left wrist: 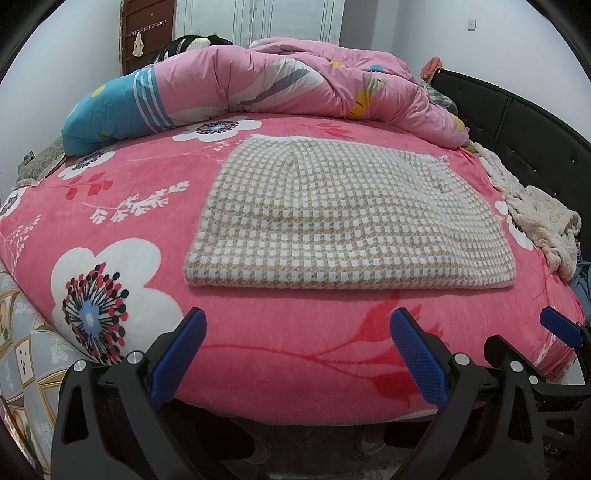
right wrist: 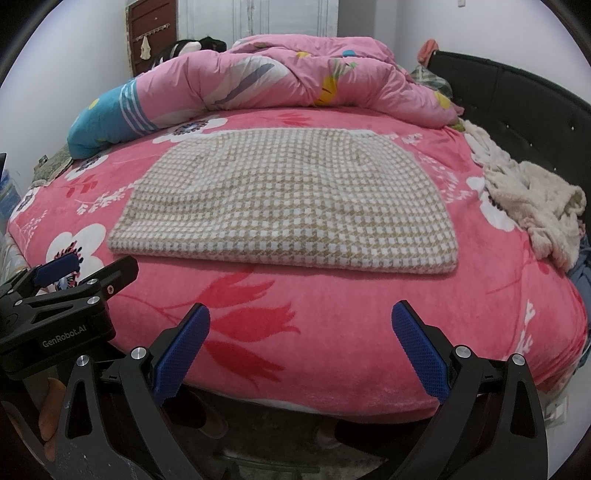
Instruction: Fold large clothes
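A beige-and-white houndstooth garment (left wrist: 343, 218) lies folded into a flat rectangle on the pink flowered bed (left wrist: 147, 192). It also shows in the right wrist view (right wrist: 288, 203). My left gripper (left wrist: 299, 325) is open and empty, held back from the bed's near edge, short of the garment. My right gripper (right wrist: 301, 319) is open and empty too, also at the near edge. The right gripper shows at the right in the left wrist view (left wrist: 554, 325), and the left gripper at the left in the right wrist view (right wrist: 62, 273).
A rumpled pink duvet (left wrist: 295, 81) lies across the far side of the bed. A cream fleecy garment (left wrist: 543, 221) is heaped at the right edge by the black headboard (left wrist: 517, 110). A cabinet with hooks (left wrist: 147, 33) stands at the back left.
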